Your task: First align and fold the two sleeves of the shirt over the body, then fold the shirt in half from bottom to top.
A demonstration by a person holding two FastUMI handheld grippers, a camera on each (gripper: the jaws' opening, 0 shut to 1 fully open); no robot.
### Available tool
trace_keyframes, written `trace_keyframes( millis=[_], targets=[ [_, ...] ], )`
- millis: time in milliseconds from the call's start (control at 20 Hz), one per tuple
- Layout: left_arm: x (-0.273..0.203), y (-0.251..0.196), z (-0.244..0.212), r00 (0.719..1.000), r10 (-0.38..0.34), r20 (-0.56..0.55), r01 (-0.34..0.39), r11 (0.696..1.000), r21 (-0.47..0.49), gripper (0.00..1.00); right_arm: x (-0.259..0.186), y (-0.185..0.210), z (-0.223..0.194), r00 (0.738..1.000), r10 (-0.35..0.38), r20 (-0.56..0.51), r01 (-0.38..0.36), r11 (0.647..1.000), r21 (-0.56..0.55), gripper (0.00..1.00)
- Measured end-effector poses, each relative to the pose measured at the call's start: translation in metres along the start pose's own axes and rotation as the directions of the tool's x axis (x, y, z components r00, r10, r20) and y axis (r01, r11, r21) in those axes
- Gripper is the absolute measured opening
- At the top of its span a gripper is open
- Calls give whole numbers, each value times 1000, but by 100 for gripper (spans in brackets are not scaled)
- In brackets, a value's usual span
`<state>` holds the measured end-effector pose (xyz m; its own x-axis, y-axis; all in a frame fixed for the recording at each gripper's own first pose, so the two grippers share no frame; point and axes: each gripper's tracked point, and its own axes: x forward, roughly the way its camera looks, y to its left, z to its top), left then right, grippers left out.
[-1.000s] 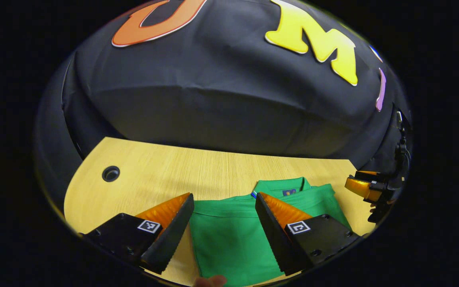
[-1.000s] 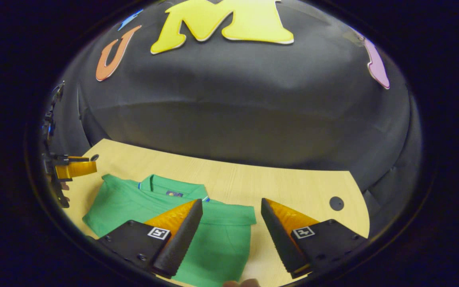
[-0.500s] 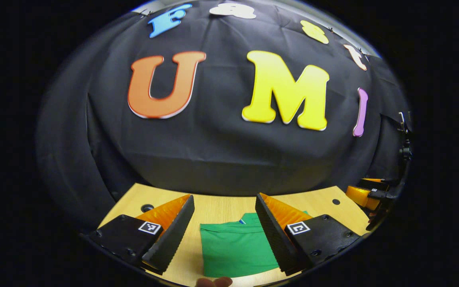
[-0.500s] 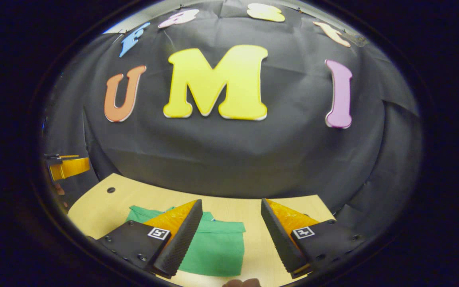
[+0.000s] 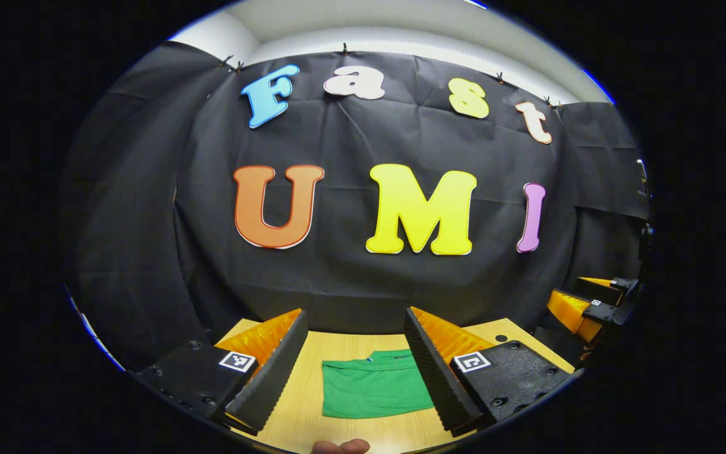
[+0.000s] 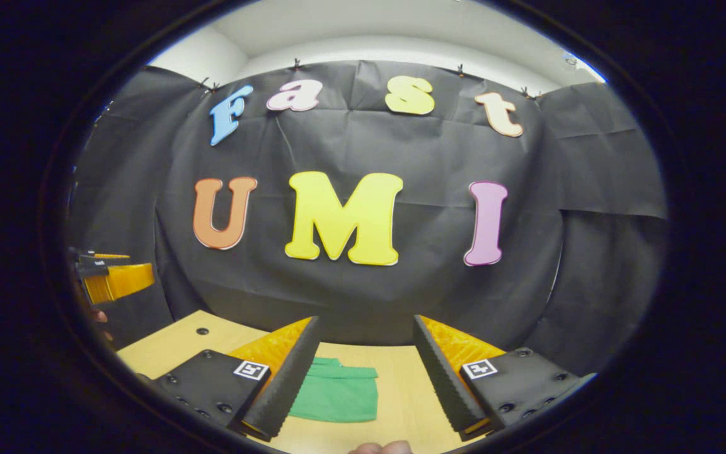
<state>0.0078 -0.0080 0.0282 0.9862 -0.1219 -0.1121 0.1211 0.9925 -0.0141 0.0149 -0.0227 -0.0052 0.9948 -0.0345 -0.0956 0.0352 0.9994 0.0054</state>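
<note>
Since a second ago: both cameras have lifted and drawn back from the shirt (image 5: 375, 394), which now sits small and low between my fingers

Item 1, shirt: green, a compact flat rectangle on the desk (image 5: 312, 429), collar band at its far edge, near edge straight. Folds look finished, by my judgement; sleeves are tucked out of sight.

Item 2, left gripper (image 5: 355, 366): fingers spread wide, holding nothing, raised well clear of the cloth. Seen from the other side at the rim of the right gripper view (image 6: 114, 280).

Item 3, right gripper (image 6: 366, 372): fingers likewise parted and empty, raised above the shirt (image 6: 338, 397). It shows at the right edge of the left gripper view (image 5: 580, 309).

Reason for placement, judged: both held up and apart because the work is released and nothing remains to grip

Item 4, desk: pale wood, a cable hole (image 6: 202, 330) at the far left
</note>
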Motion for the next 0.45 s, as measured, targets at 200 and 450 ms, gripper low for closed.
trace_keyframes(
  millis=[200, 450],
  targets=[
    [-36, -12, 3, 1000, -8, 23, 7, 1000, 11, 100, -36, 10, -5, 1000, 4, 17, -3, 999, -52, 92],
    [-58, -11, -3, 999, 17, 41, -18, 1000, 19, 98, -66, 29, 2, 998, 22, 59, -20, 999, -32, 93]
  ],
)
